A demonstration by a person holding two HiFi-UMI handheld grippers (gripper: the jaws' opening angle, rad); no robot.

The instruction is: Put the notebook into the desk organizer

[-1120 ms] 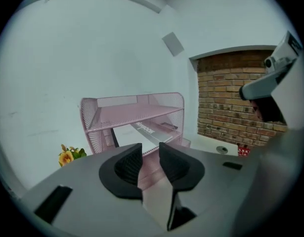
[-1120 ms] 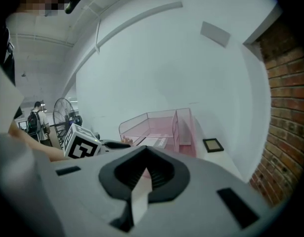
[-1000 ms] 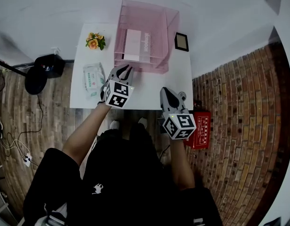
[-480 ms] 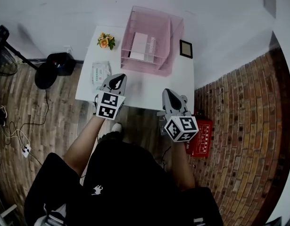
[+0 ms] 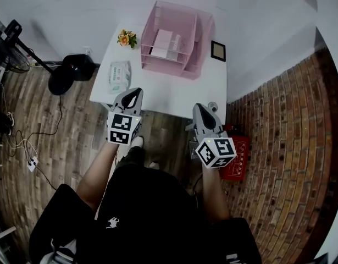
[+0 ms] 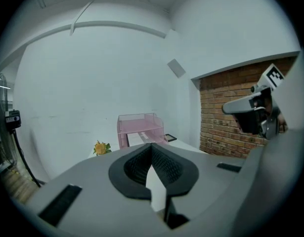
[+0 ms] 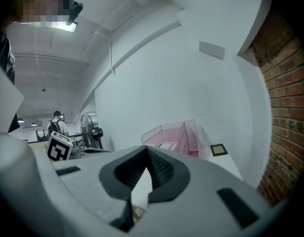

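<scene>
The pink desk organizer (image 5: 182, 37) stands at the back of the white table (image 5: 169, 95). A white notebook (image 5: 162, 43) lies flat in one of its trays. My left gripper (image 5: 136, 92) hovers over the table's near left edge, shut and empty, well short of the organizer. My right gripper (image 5: 198, 108) hangs just off the table's near right edge, its jaws also together with nothing in them. In the left gripper view the jaws (image 6: 152, 146) meet, with the organizer (image 6: 138, 126) far ahead. The right gripper view shows the same organizer (image 7: 174, 135) beyond closed jaws (image 7: 147, 148).
A small flower pot (image 5: 126, 38) and a tissue pack (image 5: 118, 75) sit on the table's left side. A dark picture frame (image 5: 217, 50) lies right of the organizer. A fan stand (image 5: 67, 73) is on the floor at left, a red box (image 5: 235, 155) at right.
Both grippers have drawn back from the organizer toward the table's near edge. The left jaws, slightly apart a second ago, are now together. The notebook stays in the tray.
</scene>
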